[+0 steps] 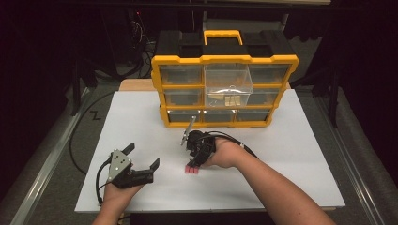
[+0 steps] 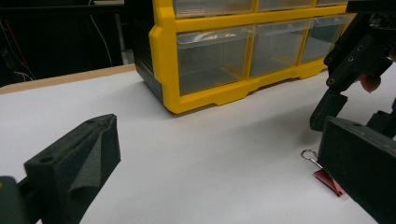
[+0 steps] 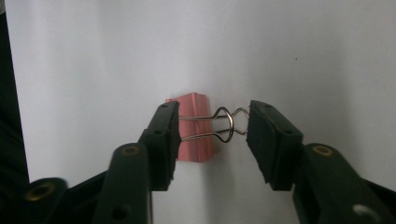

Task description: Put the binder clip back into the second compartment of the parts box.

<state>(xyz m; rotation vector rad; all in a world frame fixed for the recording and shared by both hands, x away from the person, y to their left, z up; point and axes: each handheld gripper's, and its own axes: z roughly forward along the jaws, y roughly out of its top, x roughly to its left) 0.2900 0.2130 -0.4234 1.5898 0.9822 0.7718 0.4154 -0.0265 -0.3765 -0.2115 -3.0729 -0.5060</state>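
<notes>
A pink binder clip point(image 3: 195, 105) with wire handles lies flat on the white board point(image 1: 281, 140), and it also shows in the high view as the clip point(image 1: 191, 169) and in the left gripper view as the clip point(image 2: 327, 179). My right gripper point(image 3: 212, 126) points down over it with one jaw at the clip's pink body and the other just off the wire loops. The pads do not visibly press on it. My left gripper point(image 1: 142, 155) rests to the left, open, with nothing between its jaws point(image 2: 219, 135).
A yellow and black drawer organizer point(image 1: 225, 89) stands at the back of the board. Its middle clear drawer point(image 1: 228, 77) is pulled out, with tan clips point(image 1: 230, 100) inside. The organizer's lower drawers point(image 2: 210, 60) face my left gripper. Dark floor and cables surround the board.
</notes>
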